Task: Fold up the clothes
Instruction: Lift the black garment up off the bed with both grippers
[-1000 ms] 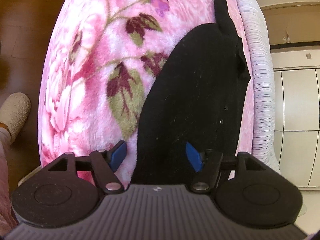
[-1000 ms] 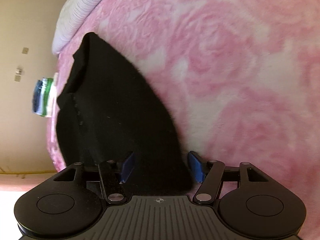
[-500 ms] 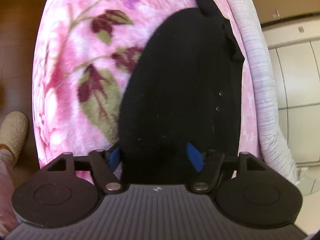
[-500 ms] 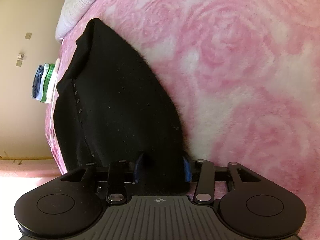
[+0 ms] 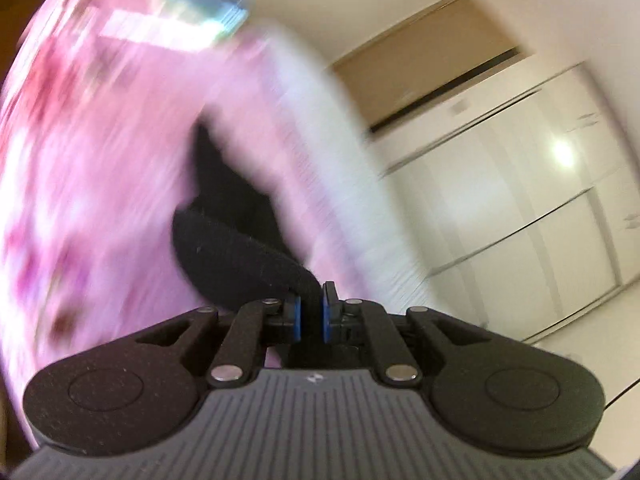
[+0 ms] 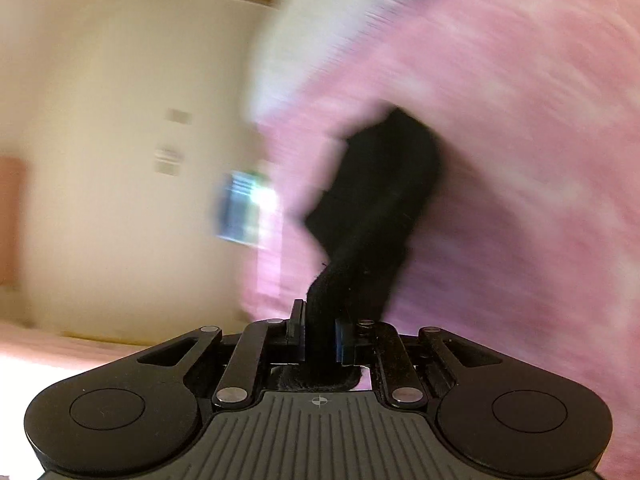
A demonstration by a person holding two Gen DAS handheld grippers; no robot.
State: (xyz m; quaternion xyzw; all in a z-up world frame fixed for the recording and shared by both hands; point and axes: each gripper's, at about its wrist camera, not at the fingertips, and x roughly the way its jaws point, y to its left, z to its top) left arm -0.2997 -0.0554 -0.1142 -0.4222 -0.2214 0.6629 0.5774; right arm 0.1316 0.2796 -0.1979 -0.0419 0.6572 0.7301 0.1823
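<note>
Two grippers, left gripper and right gripper, each pinch one black garment above one blurred pink blanket.

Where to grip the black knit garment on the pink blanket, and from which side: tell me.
Grip the black knit garment at its near edge, one hold per side, coming in low along the pink blanket. Left gripper and right gripper are both shut on bunched cloth there; the rest trails away.
</note>
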